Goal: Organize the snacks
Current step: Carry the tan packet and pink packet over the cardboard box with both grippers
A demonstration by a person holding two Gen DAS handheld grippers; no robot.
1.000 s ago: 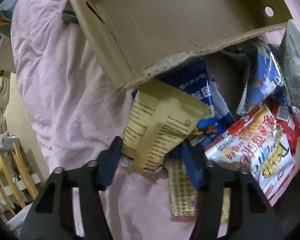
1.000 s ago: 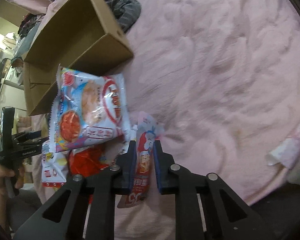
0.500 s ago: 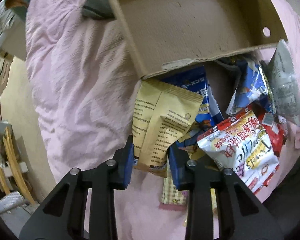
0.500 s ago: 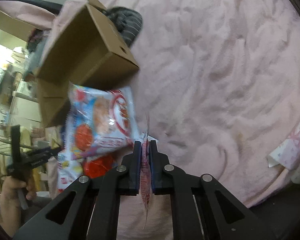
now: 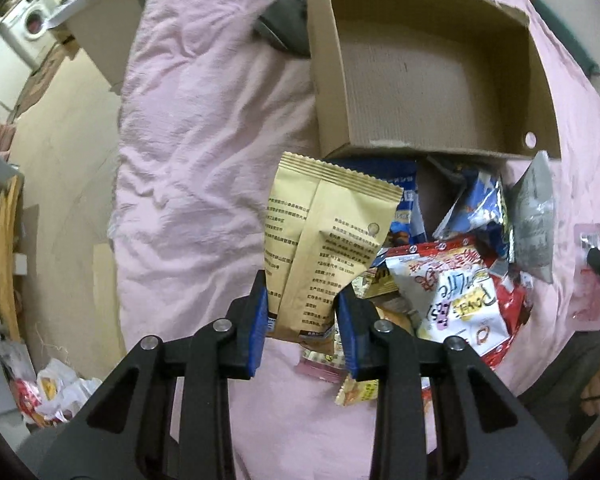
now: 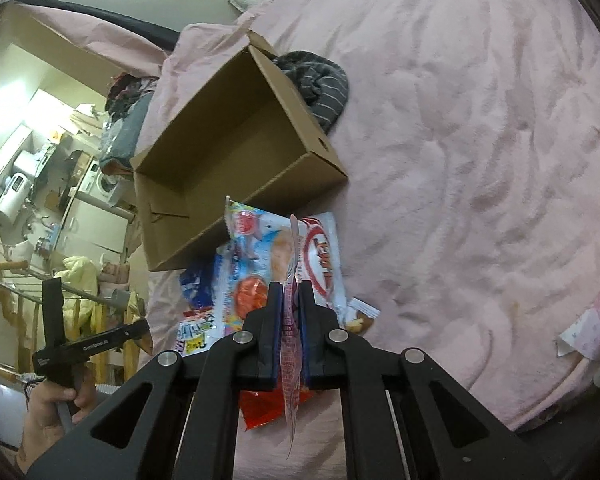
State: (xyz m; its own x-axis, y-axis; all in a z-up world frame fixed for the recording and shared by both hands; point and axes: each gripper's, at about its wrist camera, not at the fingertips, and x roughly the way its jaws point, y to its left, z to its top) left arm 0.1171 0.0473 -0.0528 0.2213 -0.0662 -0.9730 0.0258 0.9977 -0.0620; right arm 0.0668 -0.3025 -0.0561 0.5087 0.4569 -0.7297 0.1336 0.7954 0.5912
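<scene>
Left gripper clamps the lower end of one tan snack packet, its blue pads pressed against both sides. Right gripper pinches one thin pink sachet, seen edge-on between nearly closed fingers. One cardboard box sits open on the pink blanket, just beyond a heap of snack bags. One red-and-white bag lies beside the tan packet; one blue-and-white bag lies behind the sachet.
</scene>
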